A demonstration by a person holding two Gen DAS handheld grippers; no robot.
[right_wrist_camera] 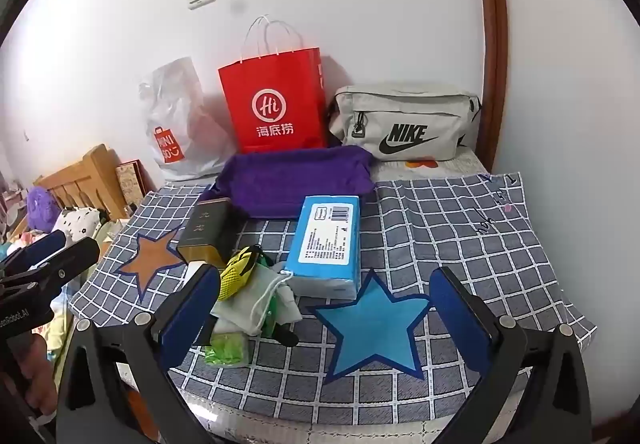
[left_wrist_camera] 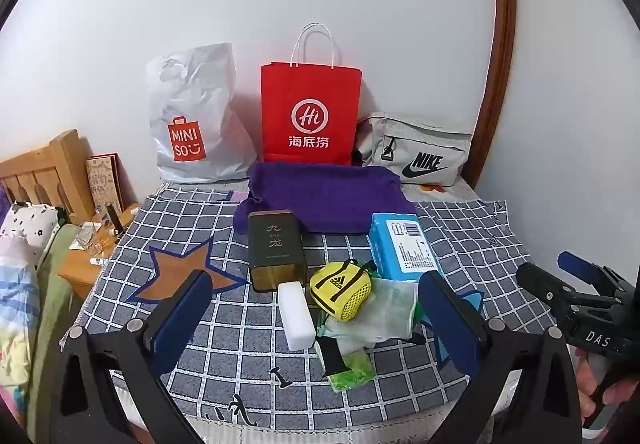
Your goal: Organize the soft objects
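Note:
A folded purple towel (left_wrist_camera: 324, 196) (right_wrist_camera: 296, 180) lies at the back of the checked cloth (left_wrist_camera: 200, 324). In front of it are a blue tissue pack (left_wrist_camera: 400, 244) (right_wrist_camera: 328, 240), a dark tin (left_wrist_camera: 276, 248) (right_wrist_camera: 208, 232), a white sponge block (left_wrist_camera: 296, 316), a yellow Adidas mini bag (left_wrist_camera: 340, 292) (right_wrist_camera: 236, 276) and a pale mesh pouch (left_wrist_camera: 376, 316) (right_wrist_camera: 256, 304) over green packets (left_wrist_camera: 348, 372). My left gripper (left_wrist_camera: 317, 278) hovers open in front of this pile. My right gripper (right_wrist_camera: 325, 272) hovers open over a blue star patch (right_wrist_camera: 372, 320), with nothing between its fingers.
Against the wall stand a grey Miniso plastic bag (left_wrist_camera: 196, 120), a red paper bag (left_wrist_camera: 312, 112) (right_wrist_camera: 276, 104) and a grey Nike pouch (left_wrist_camera: 420, 148) (right_wrist_camera: 404, 120). A wooden headboard (left_wrist_camera: 44, 168), a small side table with bottles (left_wrist_camera: 92, 252) and bedding lie to the left.

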